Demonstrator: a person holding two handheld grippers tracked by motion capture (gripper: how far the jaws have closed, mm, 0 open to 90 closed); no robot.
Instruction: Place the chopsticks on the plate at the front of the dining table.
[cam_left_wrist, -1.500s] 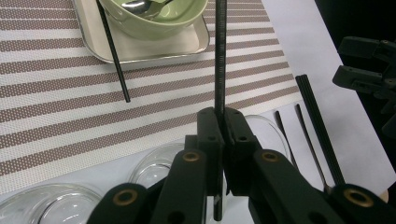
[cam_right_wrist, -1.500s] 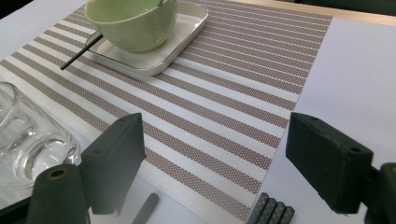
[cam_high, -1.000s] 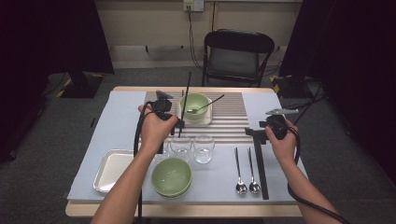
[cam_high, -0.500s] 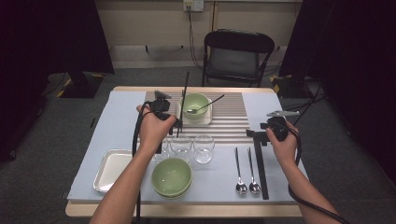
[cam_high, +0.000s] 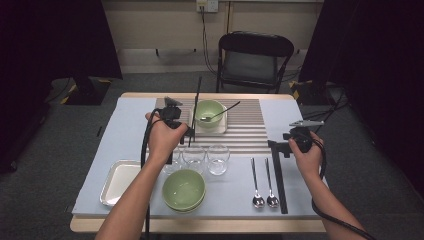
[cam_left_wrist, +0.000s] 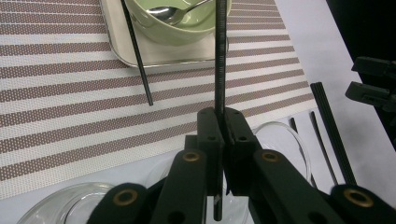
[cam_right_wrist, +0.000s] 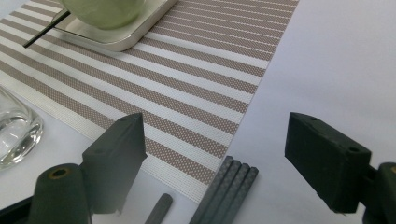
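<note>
My left gripper (cam_high: 187, 131) is shut on a thin black chopstick (cam_high: 196, 104) that stands nearly upright and leans away over the striped mat; in the left gripper view that chopstick (cam_left_wrist: 220, 56) rises from between the closed jaws (cam_left_wrist: 219, 119). A second black chopstick (cam_left_wrist: 138, 53) lies across the small tray's edge onto the mat. Behind sits a green bowl (cam_high: 209, 113) with a spoon in it, on a small white tray (cam_high: 220, 129). My right gripper (cam_high: 280, 146) is open, its jaws (cam_right_wrist: 217, 123) spread just above the far end of a bundle of black chopsticks (cam_right_wrist: 229, 186).
Three glasses (cam_high: 218, 159) stand in a row below the striped mat (cam_high: 250, 127). Stacked green bowls (cam_high: 184, 189) sit near the front edge, with a metal tray (cam_high: 116, 182) to their left. Two spoons (cam_high: 264, 187) lie beside the chopstick bundle (cam_high: 279, 180). A chair (cam_high: 255, 60) stands behind the table.
</note>
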